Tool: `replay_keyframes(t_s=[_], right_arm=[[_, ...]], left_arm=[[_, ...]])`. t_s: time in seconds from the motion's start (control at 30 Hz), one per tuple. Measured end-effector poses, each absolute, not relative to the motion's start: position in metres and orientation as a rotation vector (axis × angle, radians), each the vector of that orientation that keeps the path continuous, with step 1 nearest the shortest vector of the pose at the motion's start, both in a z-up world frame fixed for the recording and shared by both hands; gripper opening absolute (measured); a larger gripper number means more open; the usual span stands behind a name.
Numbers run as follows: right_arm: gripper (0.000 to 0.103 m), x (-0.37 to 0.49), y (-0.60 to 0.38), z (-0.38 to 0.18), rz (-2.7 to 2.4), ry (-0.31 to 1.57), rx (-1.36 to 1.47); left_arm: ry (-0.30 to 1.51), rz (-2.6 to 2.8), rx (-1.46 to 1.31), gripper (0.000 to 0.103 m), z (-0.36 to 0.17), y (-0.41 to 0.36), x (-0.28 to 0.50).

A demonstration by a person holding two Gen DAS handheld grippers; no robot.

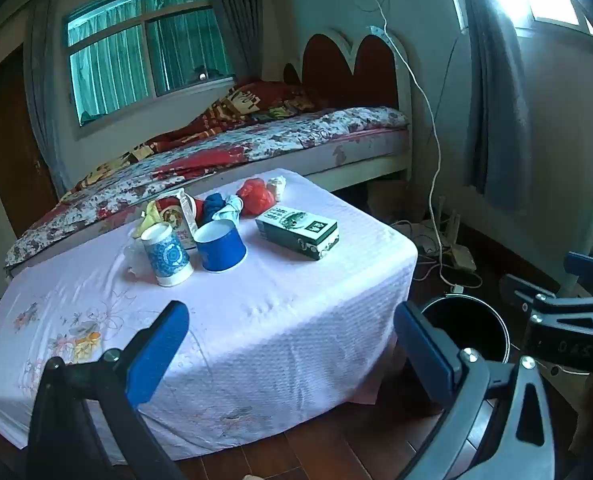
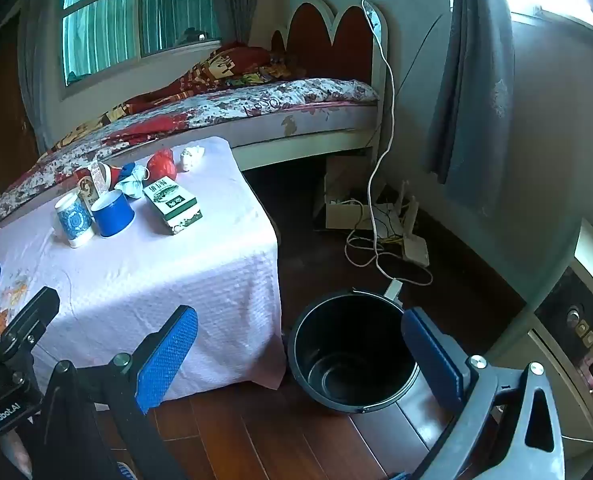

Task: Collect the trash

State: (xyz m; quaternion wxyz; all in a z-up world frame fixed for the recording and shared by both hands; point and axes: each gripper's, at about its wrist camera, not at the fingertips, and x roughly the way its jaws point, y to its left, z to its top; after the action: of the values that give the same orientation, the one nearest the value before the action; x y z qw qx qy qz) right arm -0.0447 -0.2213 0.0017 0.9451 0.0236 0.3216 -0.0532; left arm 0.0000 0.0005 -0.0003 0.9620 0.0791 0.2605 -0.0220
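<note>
**A:** Cardboard, that green box (image 1: 297,231)? It's at the right of the tabletop (image 1: 256,320), with the black bin (image 2: 352,352) on the floor just beside.

**B:** Yep, probably light and stiff, so pinch across its narrow sides. Left tongs (image 1: 292,344) and right tongs (image 2: 300,354) both gape, holding nothing. The red bag (image 1: 256,196) looks soft and crinkly.

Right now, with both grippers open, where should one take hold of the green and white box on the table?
Grip the green and white box across its two long side faces, coming down from above. It lies flat on the tablecloth, standing clear of the blue cup, so those narrow sides probably fit the open right gripper.
</note>
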Motion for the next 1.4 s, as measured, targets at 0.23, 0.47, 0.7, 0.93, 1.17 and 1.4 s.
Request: replay_keyframes(t_s=[0.23,0.47,0.7,0.93,1.17,1.4], right_arm=[[0.103,-0.041,-0.220,-0.002,-0.107,0.670,0.044],[0.103,-0.041,-0.220,0.000,-0.106,0.672,0.047],[0.103,-0.039,-0.217,-0.003,-0.109,0.673,0.044],[0.103,-0.039,-0.215,-0.004,-0.111,0.671,0.035],[0.103,-0.040,-0.216,-0.003,-0.113,0.671,0.033],[0.103,-0.040,-0.217,-0.002,-0.113,0.671,0.034]], left_arm=[[0.534,-0.035,0.161,0.103,-0.004,-0.002,-0.001],[0.544,-0.033,0.148,0.103,-0.005,0.007,0.000],[0.549,-0.035,0.150,0.103,-0.006,0.008,0.003],[0.547,-0.028,0.147,0.103,-0.005,0.009,0.002],[0.548,-0.028,0.145,0.103,-0.004,0.010,0.002],[0.551,-0.033,0.150,0.103,-0.004,0.007,0.001]])
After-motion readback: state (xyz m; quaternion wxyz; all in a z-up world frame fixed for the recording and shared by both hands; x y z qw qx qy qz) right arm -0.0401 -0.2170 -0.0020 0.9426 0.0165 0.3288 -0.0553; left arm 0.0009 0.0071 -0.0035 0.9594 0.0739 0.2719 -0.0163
